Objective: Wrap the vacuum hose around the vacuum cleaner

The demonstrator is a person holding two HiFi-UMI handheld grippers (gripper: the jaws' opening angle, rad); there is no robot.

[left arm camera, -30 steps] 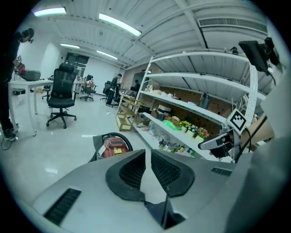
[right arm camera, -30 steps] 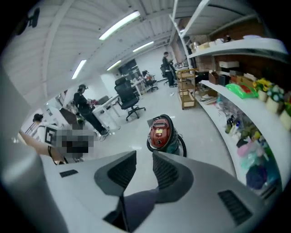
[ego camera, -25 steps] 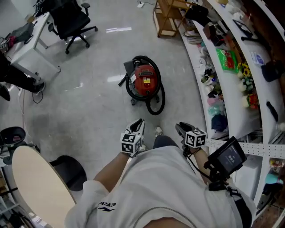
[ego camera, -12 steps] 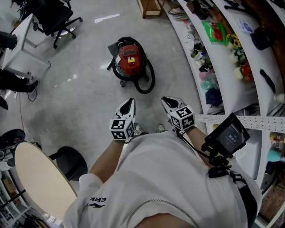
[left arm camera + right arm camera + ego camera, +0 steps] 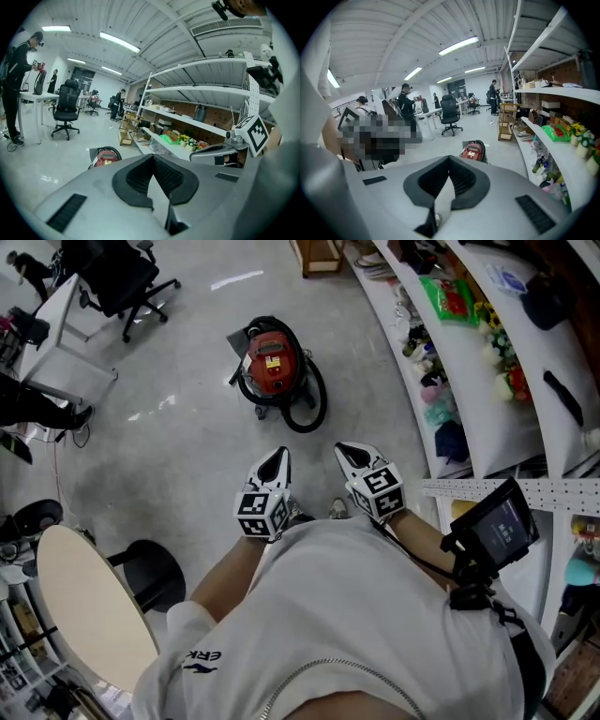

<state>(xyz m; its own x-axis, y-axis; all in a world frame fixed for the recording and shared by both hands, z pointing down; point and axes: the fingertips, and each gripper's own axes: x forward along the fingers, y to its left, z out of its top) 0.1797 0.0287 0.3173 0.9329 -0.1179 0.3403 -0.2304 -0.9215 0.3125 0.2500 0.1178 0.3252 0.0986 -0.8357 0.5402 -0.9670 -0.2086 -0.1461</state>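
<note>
Head view alone shows whole hose (image 5: 323, 400) loop; left gripper (image 5: 273, 465), right gripper (image 5: 352, 455) just closed, empty.

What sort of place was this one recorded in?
Probably an open-plan lab or office: white desks, a black office chair, long shelves crowded with assorted items, and a red vacuum cleaner on the polished floor.

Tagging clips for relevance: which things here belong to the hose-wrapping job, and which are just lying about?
Job: vacuum cleaner, vacuum hose, left gripper, right gripper, both shut and empty.
Lying about: office chair, round table, shelves, black stool.
</note>
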